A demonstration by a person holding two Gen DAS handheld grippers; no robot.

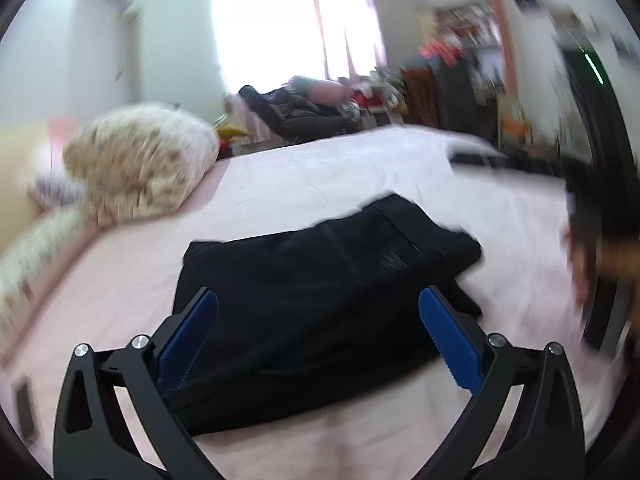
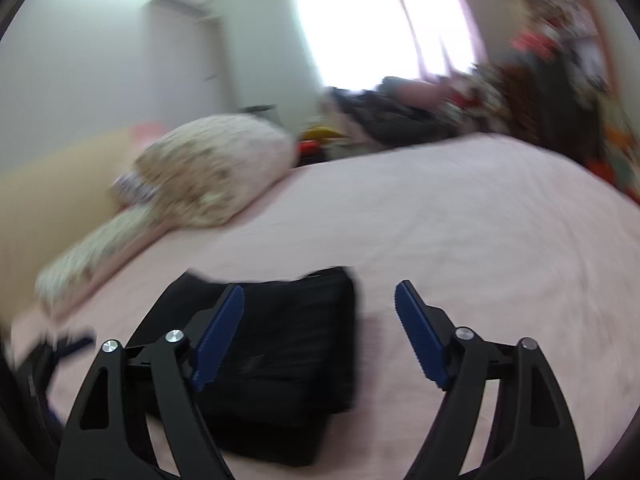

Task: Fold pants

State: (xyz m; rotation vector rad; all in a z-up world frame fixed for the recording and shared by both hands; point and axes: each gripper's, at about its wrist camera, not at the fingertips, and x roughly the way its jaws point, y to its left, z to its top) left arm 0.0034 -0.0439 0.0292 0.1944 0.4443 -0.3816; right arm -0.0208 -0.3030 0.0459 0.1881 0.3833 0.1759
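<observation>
- The pants lie on the pink bed as a compact black bundle, several layers thick, near the bed's front edge.
- The left claw is spread wide above the bundle; nothing sits between its blue pads, which frame the cloth without pressing it.
- The right claw is also spread and empty; in its view the pants sit under its left finger, off to that side, and bare sheet lies under the rest.
- Judging by the neat rectangle and both claws free, the fold looks about done and the step in hand reads as letting go and pulling clear.
- To do it well: lift each claw straight up and away so no pad snags a top layer and drags the fold open.
- Keep both claws wide until they are well off the cloth.
- One corner on the right of the bundle, in the left view, pokes out beyond the edge; if tidiness matters, a light tuck there would square it, pressing down and not pulling.
- Both views are blurred, so fine creases cannot be told.
- Count: one pair of pants, two claws, one bed.
- One flowered pillow stands at the head of the bed, with a longer flowered piece lying beside it; whether that is a second pillow I cannot tell.
- One bright window is behind, with a cluttered heap of clothes below it, too smeared to count.
</observation>
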